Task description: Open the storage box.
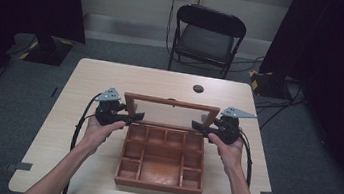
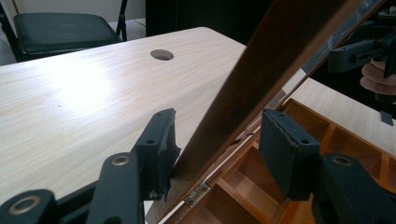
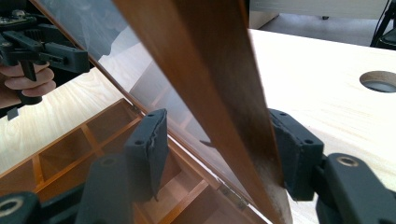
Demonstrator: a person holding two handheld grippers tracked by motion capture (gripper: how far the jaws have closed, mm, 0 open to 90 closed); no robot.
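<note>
The compartmented box (image 1: 161, 161) was glossy reddish wood with a glass-panelled lid (image 1: 170, 112). The table (image 1: 112, 79) was pale, smooth wood-grain laminate.

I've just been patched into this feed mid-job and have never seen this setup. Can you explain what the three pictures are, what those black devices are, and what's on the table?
There is no robot here. A person stands at a table holding a hand-held gripper in each hand: two black jaws worked by hand.

The high view looks down from above the person. The left gripper is at its left, the right gripper at its right. The other two pictures come from cameras riding on each gripper, looking along its jaws.

On the table sits a wooden box with small compartments, which look empty. Its glass-paned lid stands raised on hinges at the far edge.

Each gripper straddles one side rail of the lid's frame. In both gripper views the jaws stand apart, one pad near or against the wood and the other clear of it, so neither is clamped. A chair stands beyond the table.
</note>
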